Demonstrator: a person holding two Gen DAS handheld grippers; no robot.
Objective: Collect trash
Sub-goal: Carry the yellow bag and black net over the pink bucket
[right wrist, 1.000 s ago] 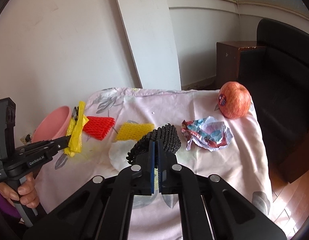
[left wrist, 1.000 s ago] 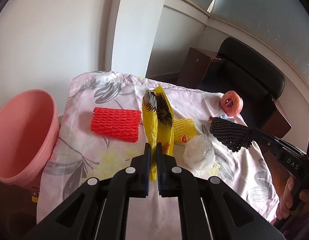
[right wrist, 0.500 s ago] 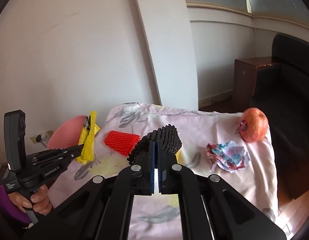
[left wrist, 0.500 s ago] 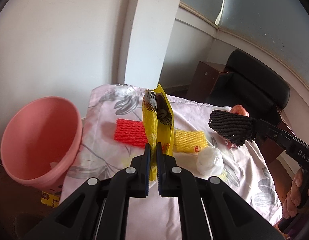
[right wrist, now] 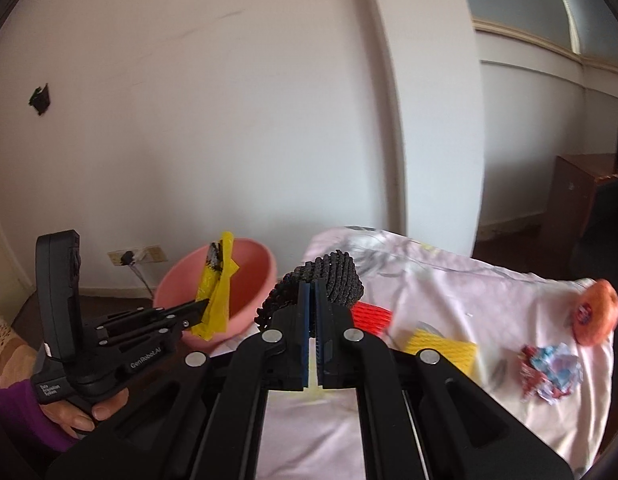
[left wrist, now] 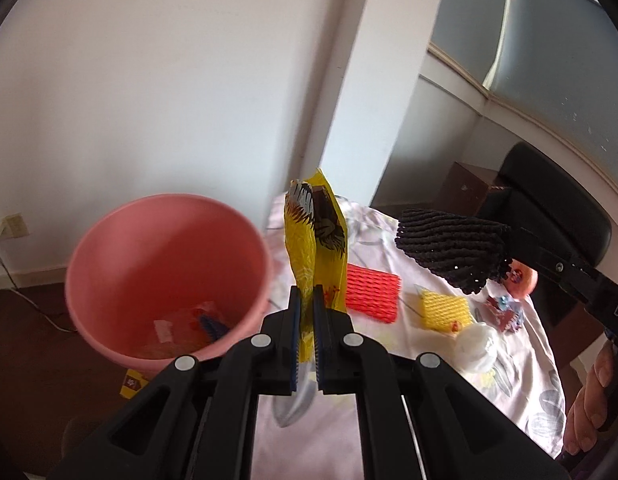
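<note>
Beside pink bin (left wrist: 109, 264) now, closer than before: jaws grip yellow wrapper (left wrist: 315, 240), black foam net (right wrist: 329, 280).

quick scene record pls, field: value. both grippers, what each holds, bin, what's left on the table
left gripper: jaws shut on yellow wrapper, held upright beside the bin
right gripper: jaws shut on black foam net
bin: pink bucket, left of the table, some scraps already inside
table: floral cloth
left on table: red foam net, yellow foam net, white plastic wad, crumpled coloured wrapper, apple
person: hand in purple sleeve on the left gripper's handle
</note>
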